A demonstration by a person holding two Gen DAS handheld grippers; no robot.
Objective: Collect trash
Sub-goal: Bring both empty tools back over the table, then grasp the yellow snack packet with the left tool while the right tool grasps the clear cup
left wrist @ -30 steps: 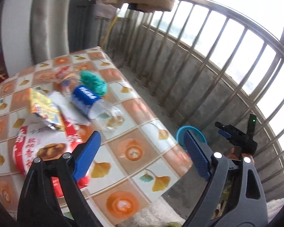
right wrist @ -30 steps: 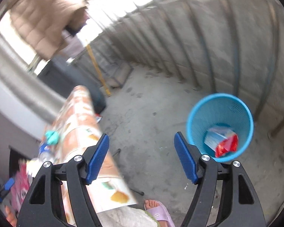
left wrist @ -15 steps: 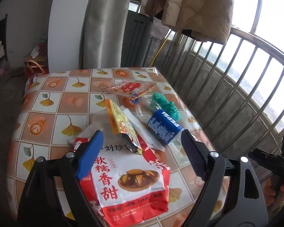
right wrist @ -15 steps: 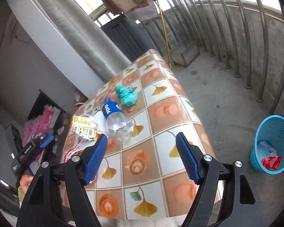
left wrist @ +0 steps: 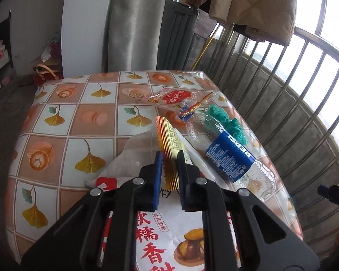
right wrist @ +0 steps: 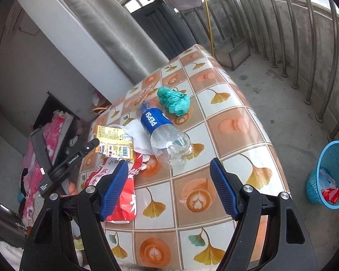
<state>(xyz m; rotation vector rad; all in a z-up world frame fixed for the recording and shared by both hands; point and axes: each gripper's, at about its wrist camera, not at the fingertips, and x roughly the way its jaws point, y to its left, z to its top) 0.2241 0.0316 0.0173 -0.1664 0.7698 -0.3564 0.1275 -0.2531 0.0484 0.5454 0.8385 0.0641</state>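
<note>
Trash lies scattered over the table (right wrist: 228, 122), which wears a tiled cloth printed with ginkgo leaves and coffee cups. The table stands on a concrete balcony floor beside a barred metal railing (left wrist: 289, 94).

Blue mesh bin (right wrist: 332, 176): on the floor to the right of the table, well apart from it; a red wrapper and pale scraps inside.

Red and white snack bag (left wrist: 167, 232): largest piece, flat at the table's near edge, partly under the other litter.

Pepsi bottle (right wrist: 162, 133): clear plastic, blue label, lying on its side near the table's middle, cap end toward the far side. A white tissue (right wrist: 135, 131) lies against its left side.

Green crumpled bag (right wrist: 174, 99): just beyond the bottle on the far side, touching or nearly touching it in the left wrist view.

Clear wrapper with red print (left wrist: 176, 98): farther off, toward the far edge.

Yellow snack packet (left wrist: 169, 149): stands on edge over the red bag, foil rim between the pads.

Left gripper (left wrist: 169, 169): jaws closing, now narrow, the blue pads against both faces of the yellow packet.

Right gripper (right wrist: 169, 189): jaws wide, nothing between them, hanging above the near part of the table.
</note>
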